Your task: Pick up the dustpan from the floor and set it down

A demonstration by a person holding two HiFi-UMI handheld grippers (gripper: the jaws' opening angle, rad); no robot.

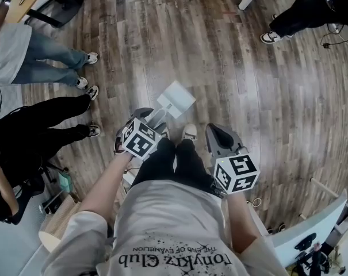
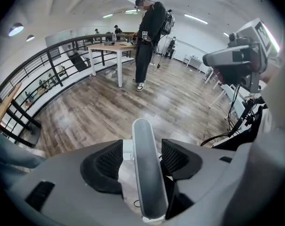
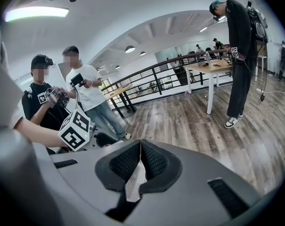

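The pale dustpan [image 1: 176, 99] is just ahead of my shoes, its pan towards the open floor and its handle running back to my left gripper [image 1: 153, 118]. In the left gripper view the grey handle [image 2: 147, 168] stands between the black pads [image 2: 104, 161], with a gap on each side, so the left gripper [image 2: 141, 157] is open around it. Whether the pan rests on the boards I cannot tell. My right gripper [image 1: 221, 132] hangs to the right of my legs. In its own view the right gripper [image 3: 140, 147] is shut, pads meeting, nothing between them.
Wooden floor all round. Two people stand close at the left [image 1: 47, 56] [image 1: 53, 119]; another person [image 1: 300, 13] stands at the far right. A wooden table [image 2: 114, 48] and black railing [image 2: 62, 55] are beyond. White furniture [image 1: 312, 229] is at my right.
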